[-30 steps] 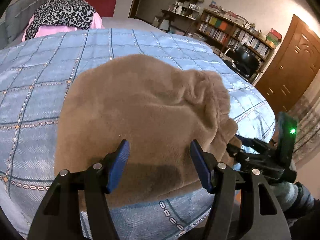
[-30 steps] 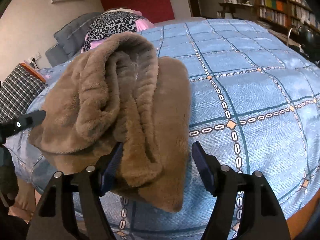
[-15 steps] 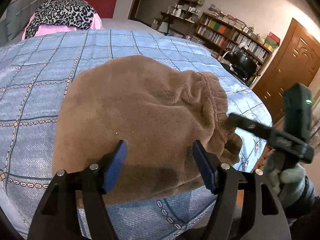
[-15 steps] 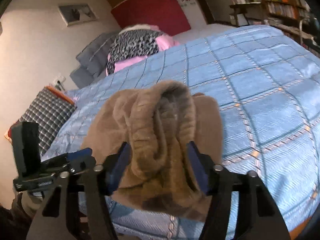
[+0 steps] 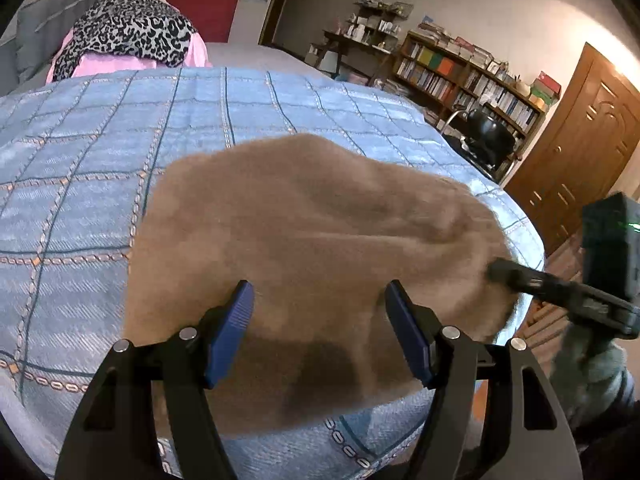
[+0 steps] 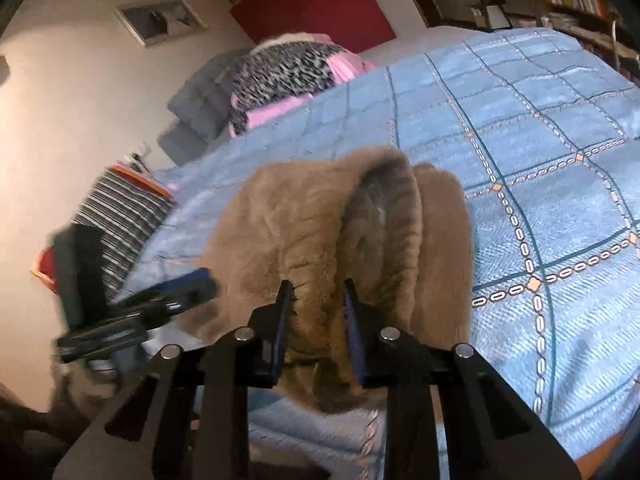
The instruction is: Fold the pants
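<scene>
Brown fleece pants lie folded in a thick bundle on the blue checked bedspread, near its front edge. My left gripper is open, its blue pads astride the bundle's near edge without pressing it. At the bundle's right end, my right gripper is closing its jaws, and a ridge of the gathered waistband is pinched between the pads. That right gripper shows at the pants' right end in the left wrist view. The left gripper appears blurred on the left in the right wrist view.
A leopard-print and pink pile and grey pillows sit at the bed's head. A bookshelf, black chair and wooden door stand beyond the bed's right side. A striped cushion lies left of the bed.
The right gripper's jaws narrowed from wide apart onto the waistband fold and it rose, lifting that end of the pants. The left gripper stayed over the near edge.
</scene>
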`<action>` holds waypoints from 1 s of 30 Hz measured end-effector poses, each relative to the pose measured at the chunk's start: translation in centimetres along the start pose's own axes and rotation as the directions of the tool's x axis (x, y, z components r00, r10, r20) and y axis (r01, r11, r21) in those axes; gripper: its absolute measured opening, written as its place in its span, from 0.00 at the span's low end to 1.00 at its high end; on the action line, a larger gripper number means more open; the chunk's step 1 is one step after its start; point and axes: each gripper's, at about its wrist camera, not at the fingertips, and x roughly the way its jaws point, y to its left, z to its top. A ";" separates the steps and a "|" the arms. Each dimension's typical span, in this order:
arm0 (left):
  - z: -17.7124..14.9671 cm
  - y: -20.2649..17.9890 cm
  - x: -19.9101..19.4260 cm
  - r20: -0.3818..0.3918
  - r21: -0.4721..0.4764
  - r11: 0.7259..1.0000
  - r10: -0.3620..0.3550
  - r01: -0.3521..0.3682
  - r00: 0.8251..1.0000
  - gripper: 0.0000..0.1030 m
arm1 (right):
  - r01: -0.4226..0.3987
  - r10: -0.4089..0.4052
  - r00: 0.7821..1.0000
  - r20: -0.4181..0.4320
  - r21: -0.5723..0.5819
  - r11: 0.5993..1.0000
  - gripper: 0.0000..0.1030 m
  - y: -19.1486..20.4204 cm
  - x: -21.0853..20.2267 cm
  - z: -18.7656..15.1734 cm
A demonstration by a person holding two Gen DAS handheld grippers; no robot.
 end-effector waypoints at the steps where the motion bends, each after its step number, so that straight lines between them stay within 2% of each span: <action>1: 0.1 0.1 -0.1 0.005 0.000 1.000 0.001 -0.001 1.000 0.68 | 0.001 0.000 1.000 0.006 -0.005 1.000 0.24 0.1 -0.6 0.1; 4: 0.1 0.2 0.4 -0.004 0.000 1.000 -0.008 0.008 1.000 0.69 | 0.057 -0.058 0.998 -0.017 -0.041 0.998 0.24 0.0 -1.1 -0.6; 8: -0.9 -0.3 1.9 -0.034 0.063 0.998 0.013 -0.011 0.999 0.74 | 0.118 -0.117 0.987 -0.107 0.005 0.993 0.24 -2.6 1.7 -3.1; 11: -1.6 -0.9 2.3 -0.025 0.137 0.989 0.057 -0.053 0.998 0.76 | 0.089 -0.086 0.992 -0.087 0.037 0.995 0.28 -3.0 1.9 -3.3; 13: -1.7 -1.0 2.3 -0.024 0.150 0.987 0.064 -0.060 0.998 0.78 | 0.081 -0.079 0.995 -0.064 0.040 0.996 0.38 -2.9 1.4 -2.8; 15: -1.5 -1.0 2.4 -0.023 0.140 0.989 0.058 -0.054 0.998 0.80 | 0.086 -0.085 0.996 -0.029 0.049 0.995 0.51 -3.0 0.8 -2.2; 17: -1.4 -1.0 2.4 -0.023 0.126 0.991 0.054 -0.050 0.998 0.81 | 0.093 -0.095 0.995 0.022 0.067 0.993 0.58 -3.2 0.3 -1.1; 22: -1.3 -1.1 2.3 -0.026 0.110 0.993 0.042 -0.039 0.999 0.81 | 0.072 -0.080 0.996 0.050 0.150 0.986 0.61 -5.2 1.7 1.6; 24: -1.3 -1.0 2.3 -0.028 0.108 0.994 0.039 -0.035 0.999 0.81 | 0.044 -0.051 0.998 0.034 0.191 0.981 0.63 -6.1 3.0 2.1; 26: -1.3 -1.0 2.3 -0.029 0.111 0.993 0.037 -0.034 0.999 0.81 | 0.055 -0.058 0.998 0.007 0.216 0.975 0.72 -6.7 4.6 2.3; 30: -1.4 -0.9 2.5 -0.032 0.115 0.993 0.040 -0.037 0.999 0.81 | 0.063 -0.059 0.998 -0.024 0.236 0.970 0.71 -6.8 6.3 2.0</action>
